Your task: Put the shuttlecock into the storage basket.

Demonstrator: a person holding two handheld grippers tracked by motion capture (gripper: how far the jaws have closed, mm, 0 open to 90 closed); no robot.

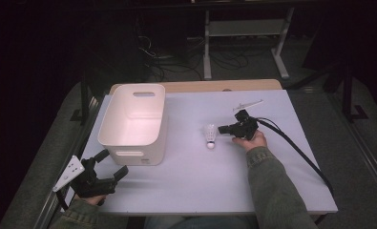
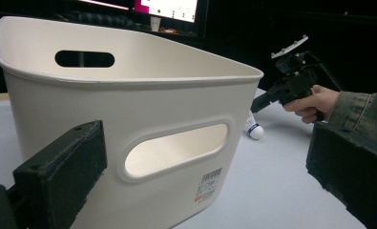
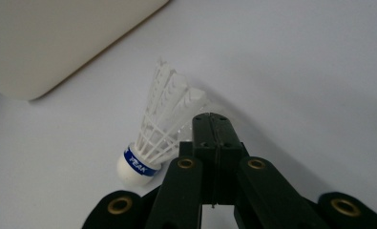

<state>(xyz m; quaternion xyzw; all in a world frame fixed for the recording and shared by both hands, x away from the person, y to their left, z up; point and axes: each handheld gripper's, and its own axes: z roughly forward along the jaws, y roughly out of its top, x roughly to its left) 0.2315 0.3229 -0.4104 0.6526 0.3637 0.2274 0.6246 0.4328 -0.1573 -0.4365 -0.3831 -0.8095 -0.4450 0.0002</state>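
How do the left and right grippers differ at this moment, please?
The left gripper has its jaws apart, facing the bin; the right gripper has its jaws pressed together with nothing between them. The left sits at the table's near left corner, away from the shuttlecock; the right has its tip beside the shuttlecock's feathers. Both are black and hand-held.

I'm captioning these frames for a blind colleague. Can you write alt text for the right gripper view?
A shut black claw points at a white shuttlecock lying on its side on a pale table, its tips beside the feathers. The cork carries a blue band, and a cream bin sits at the upper left.
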